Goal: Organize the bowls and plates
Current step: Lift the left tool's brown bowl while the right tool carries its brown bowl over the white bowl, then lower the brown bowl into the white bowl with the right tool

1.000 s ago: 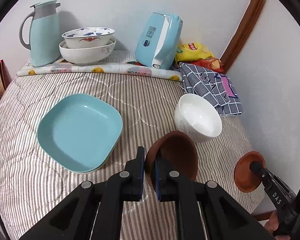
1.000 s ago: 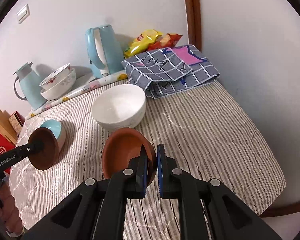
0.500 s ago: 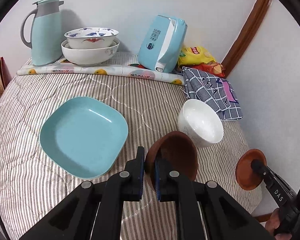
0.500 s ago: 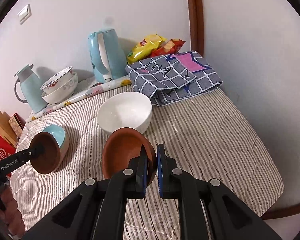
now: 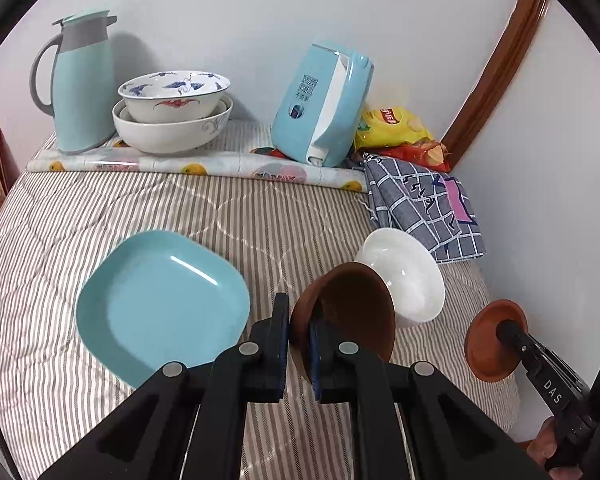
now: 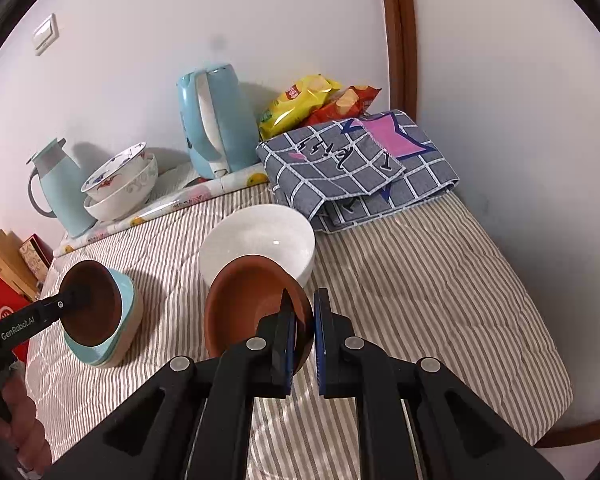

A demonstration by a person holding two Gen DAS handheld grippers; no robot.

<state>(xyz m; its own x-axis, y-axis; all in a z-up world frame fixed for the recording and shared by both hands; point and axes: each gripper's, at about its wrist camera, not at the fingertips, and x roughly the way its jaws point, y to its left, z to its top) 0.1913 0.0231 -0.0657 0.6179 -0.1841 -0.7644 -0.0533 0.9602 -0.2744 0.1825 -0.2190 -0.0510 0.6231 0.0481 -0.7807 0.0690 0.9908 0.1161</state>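
Tongs on both hands are pinched narrow, each clamped on the rim of its own brown bowl: the left tongs (image 5: 299, 350) hold the darker brown bowl (image 5: 350, 312) tilted on edge, and the right tongs (image 6: 303, 340) hold the lighter brown bowl (image 6: 246, 304) tipped toward the camera. Taking the white bowl (image 6: 260, 240) as the landmark, both brown bowls hang in the air just in front of it, the lighter one overlapping its near rim in the right wrist view, though whether they touch cannot be told. To the left of the white bowl lies the blue plate (image 5: 160, 304), flat on the striped cover of the tabletop (image 5: 100, 208); behind and left of it two patterned bowls (image 5: 172, 114) sit nested against the wall beside a jug (image 5: 82, 88), with a blue kettle (image 5: 324, 108) behind it and a checked cloth (image 6: 356, 164) to its right. The likely risk is slip: each bowl is gripped only by a thin patch of rim, so its weight could swing it out of the pads. Lowering one while it is tilted could knock the white bowl's edge, and the soft quilted cover may let a set-down bowl rock or tip.
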